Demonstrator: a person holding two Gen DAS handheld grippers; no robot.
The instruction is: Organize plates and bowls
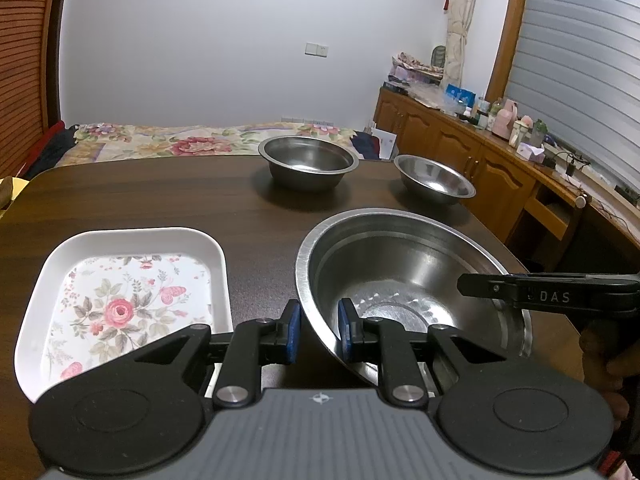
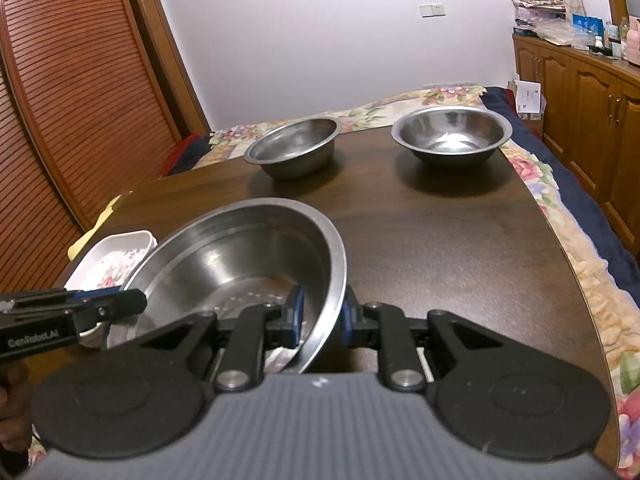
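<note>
A large steel bowl [image 1: 400,276] sits at the near middle of the dark wooden table [image 1: 160,196]. My left gripper [image 1: 319,330] straddles its left rim, blue pads on either side, not clearly pressed. My right gripper [image 2: 322,316] straddles its right rim [image 2: 256,256] the same way. The right gripper also shows in the left wrist view [image 1: 472,285], and the left gripper in the right wrist view [image 2: 136,302]. A white floral rectangular plate [image 1: 120,304] lies left of the bowl. Two smaller steel bowls [image 1: 308,162] [image 1: 434,180] stand at the far side.
The table's right edge curves near the far right bowl [image 2: 452,134]. A bed with a floral cover [image 2: 560,216] lies beyond and right of the table. Wooden cabinets [image 2: 580,92] line the right wall; a slatted wooden door [image 2: 72,100] is on the left.
</note>
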